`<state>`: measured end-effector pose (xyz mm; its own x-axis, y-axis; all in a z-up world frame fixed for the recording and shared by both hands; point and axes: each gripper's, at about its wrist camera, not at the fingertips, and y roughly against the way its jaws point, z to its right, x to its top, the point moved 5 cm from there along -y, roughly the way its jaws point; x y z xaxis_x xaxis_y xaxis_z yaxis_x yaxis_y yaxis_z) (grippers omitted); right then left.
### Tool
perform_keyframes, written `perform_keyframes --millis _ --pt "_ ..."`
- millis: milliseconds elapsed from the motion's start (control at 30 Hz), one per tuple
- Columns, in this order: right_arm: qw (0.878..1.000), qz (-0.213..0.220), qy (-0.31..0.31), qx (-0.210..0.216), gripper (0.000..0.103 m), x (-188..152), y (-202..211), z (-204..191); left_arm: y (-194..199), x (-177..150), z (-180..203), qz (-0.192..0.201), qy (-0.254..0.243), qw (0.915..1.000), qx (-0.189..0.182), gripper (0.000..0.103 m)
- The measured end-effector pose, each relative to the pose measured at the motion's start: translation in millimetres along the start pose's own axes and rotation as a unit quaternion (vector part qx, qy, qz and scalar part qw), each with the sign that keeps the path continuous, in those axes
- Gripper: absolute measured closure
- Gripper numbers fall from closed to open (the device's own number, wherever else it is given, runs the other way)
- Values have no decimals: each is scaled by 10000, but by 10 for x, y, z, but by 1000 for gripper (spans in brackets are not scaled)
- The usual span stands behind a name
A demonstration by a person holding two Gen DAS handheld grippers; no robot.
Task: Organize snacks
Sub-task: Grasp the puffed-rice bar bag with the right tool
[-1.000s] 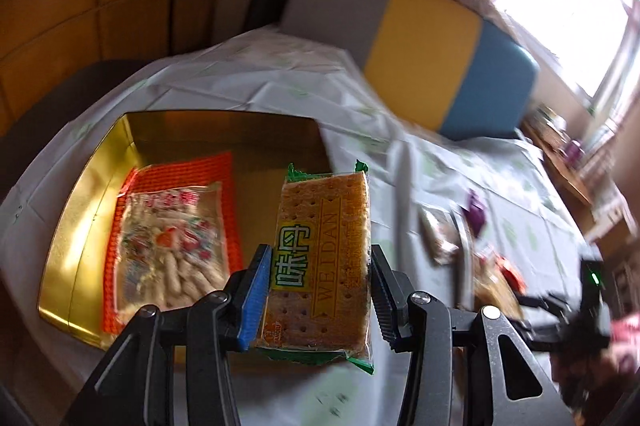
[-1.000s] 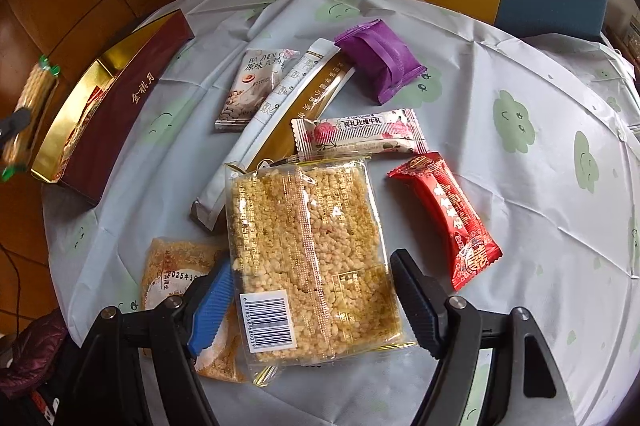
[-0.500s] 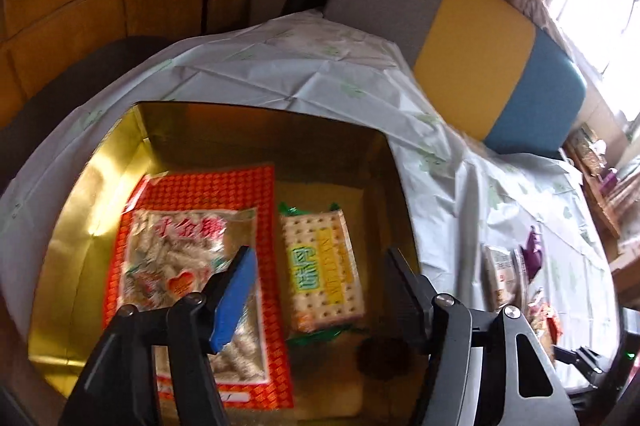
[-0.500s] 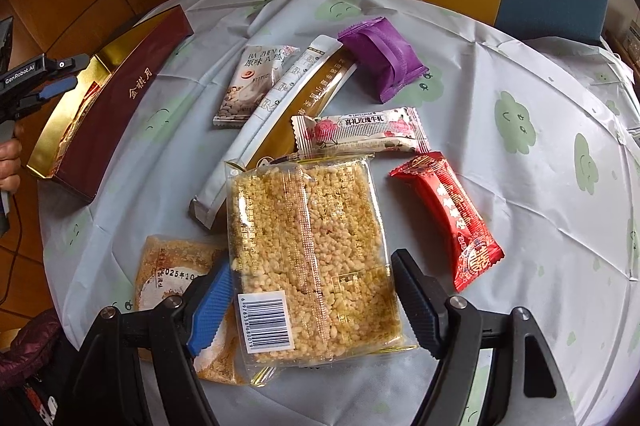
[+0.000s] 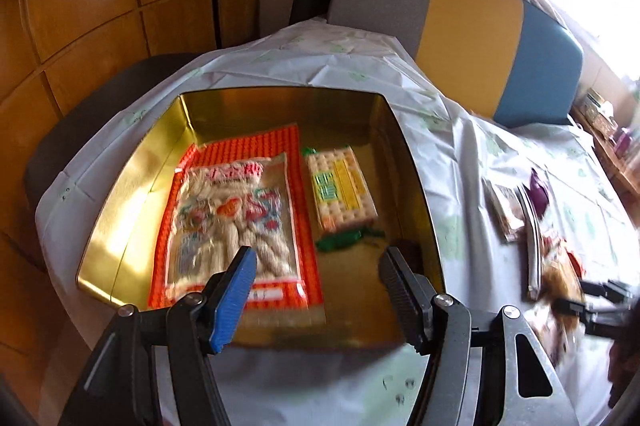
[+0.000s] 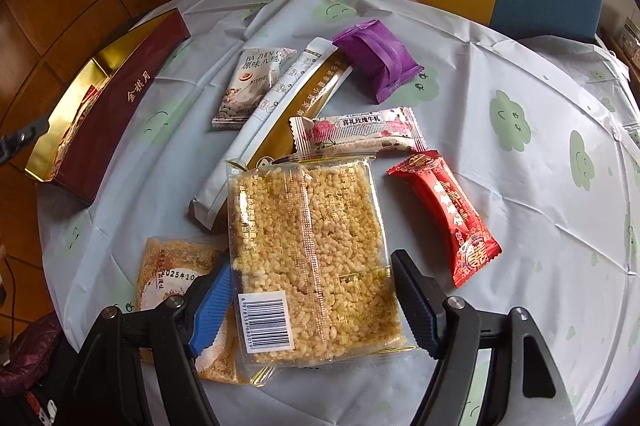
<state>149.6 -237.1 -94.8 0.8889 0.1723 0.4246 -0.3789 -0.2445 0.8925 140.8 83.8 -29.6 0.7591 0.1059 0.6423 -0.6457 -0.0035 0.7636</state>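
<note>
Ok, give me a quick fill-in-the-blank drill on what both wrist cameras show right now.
1. The green-edged cracker packet lies inside the ____ box, beside the orange-bordered peanut bag.
2. The left tongs hang over that box with nothing between their pads, so they are ____.
3. The right tongs straddle the clear puffed-rice bar packet, whose white ____ label faces up.
4. The purple pouch lies on the ____ with the other loose snacks.

Missing words: gold; open; barcode; tablecloth

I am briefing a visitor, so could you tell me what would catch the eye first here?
The gold box at the table's edge, holding a red-edged peanut bag and a cracker pack side by side. Then the big puffed-rice pack between the right gripper's open jaws, with smaller snacks scattered beyond it.
</note>
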Motion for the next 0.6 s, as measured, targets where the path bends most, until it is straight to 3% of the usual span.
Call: perform_keyframes --millis 333,600 --pt "9978 182 -625 102 28 -2 296 58 145 -132 -10 107 -153 9998 64 38" --pt "9965 380 -551 494 28 251 444 -419 194 -190 -235 65 84 9997 219 38"
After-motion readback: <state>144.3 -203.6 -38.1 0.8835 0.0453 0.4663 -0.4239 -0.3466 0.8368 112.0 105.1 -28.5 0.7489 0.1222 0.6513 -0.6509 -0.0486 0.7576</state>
